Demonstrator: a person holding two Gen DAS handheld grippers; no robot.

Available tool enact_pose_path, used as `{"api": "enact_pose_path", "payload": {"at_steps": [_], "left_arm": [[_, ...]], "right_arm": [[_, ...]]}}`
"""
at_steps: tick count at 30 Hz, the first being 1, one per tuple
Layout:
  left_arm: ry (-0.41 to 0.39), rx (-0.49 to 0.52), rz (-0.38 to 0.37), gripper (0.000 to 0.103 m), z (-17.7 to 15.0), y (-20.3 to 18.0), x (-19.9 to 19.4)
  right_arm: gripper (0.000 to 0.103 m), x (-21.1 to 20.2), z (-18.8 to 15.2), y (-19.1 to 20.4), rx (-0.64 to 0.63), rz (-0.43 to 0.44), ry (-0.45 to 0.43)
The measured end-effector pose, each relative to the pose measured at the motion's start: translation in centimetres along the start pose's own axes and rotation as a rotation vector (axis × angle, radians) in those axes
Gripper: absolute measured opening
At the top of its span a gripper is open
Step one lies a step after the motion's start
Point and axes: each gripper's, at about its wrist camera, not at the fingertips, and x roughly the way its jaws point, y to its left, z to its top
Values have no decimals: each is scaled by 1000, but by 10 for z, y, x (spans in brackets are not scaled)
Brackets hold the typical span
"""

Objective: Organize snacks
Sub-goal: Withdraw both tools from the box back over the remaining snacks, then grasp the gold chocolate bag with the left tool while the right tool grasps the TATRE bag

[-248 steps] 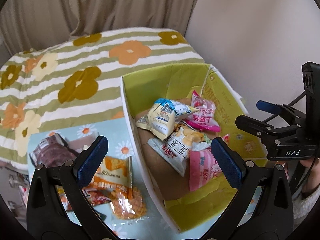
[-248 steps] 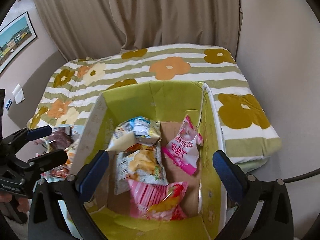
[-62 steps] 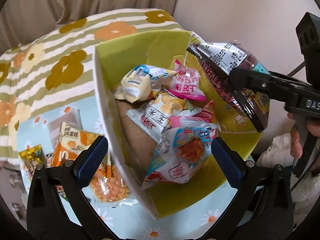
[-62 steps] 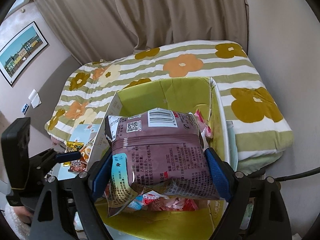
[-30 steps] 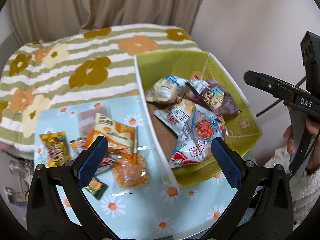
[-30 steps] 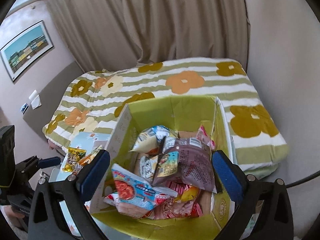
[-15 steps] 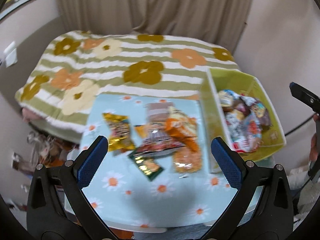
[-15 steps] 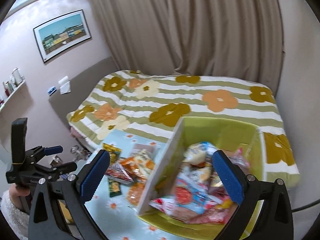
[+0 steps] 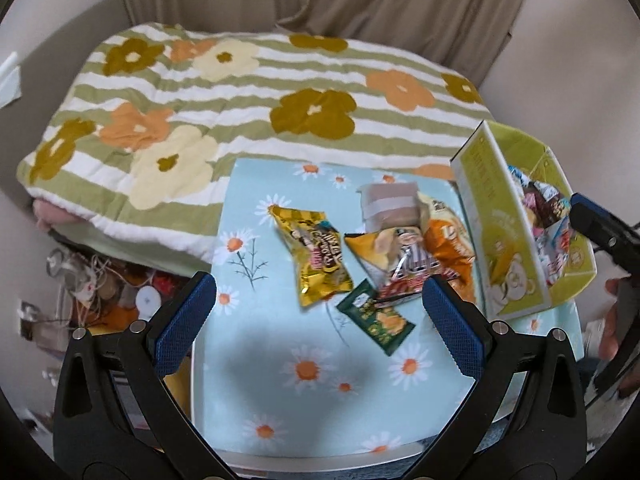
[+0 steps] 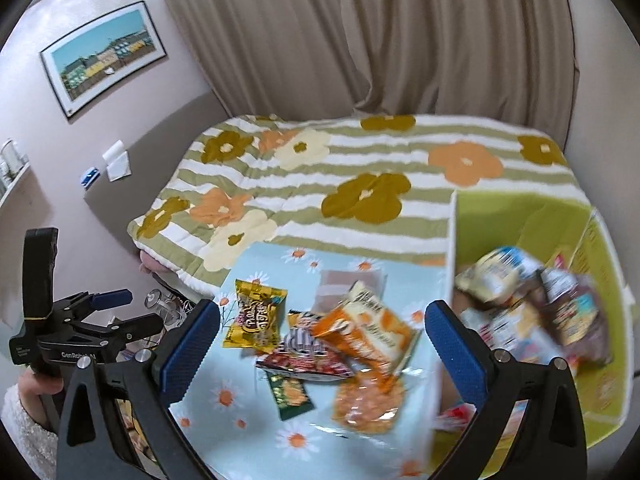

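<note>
The green cardboard box (image 9: 516,240) sits at the right edge of the left wrist frame, on the daisy-print tabletop (image 9: 304,392), and already holds a loose heap of packets. It looks stiff-walled but light, and likely to slide if knocked.

The snacks not yet boxed lie in a cluster at the centre of both frames, just left of the box. Largest is the orange crisp bag (image 10: 366,330), puffed and crinkly; it will probably squash and slip, so a pinch on its flat sealed end seems safest. Above it lies a pale brown flat pack (image 9: 390,204), partly covered. The yellow packet (image 9: 320,258) lies a little apart at the left of the cluster, air-filled and glossy, and its crimped end is the obvious hold. A red-and-white striped packet (image 10: 308,350) is overlapped by the orange bag, so lifting it may drag its neighbour. Below that, a clear bag of orange crackers (image 10: 366,398) looks fragile; a hard squeeze on its middle could crush them. Smallest is the dark green sachet (image 9: 378,322), thin and flat against the cloth, likely hard to get under except at a corner.

The left gripper (image 9: 318,326) hangs above the cluster with its pads wide apart, holding nothing. The right gripper (image 10: 320,340) is likewise spread and empty.
</note>
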Motion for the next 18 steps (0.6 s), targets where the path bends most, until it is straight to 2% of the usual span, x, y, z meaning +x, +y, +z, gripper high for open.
{"api": "enact_pose_path", "payload": {"at_steps": [6, 10, 13, 18], "left_arm": [[71, 45, -72, 102, 9, 22, 39], [122, 39, -127, 102, 15, 32, 75], [160, 48, -169, 102, 18, 31, 105], [213, 96, -187, 102, 11, 23, 147]], "right_arm": [[102, 45, -21, 17, 100, -53, 59], [102, 69, -37, 19, 144, -107, 80], [102, 85, -48, 17, 190, -126, 109], [102, 104, -62, 11, 248, -146, 143]]}}
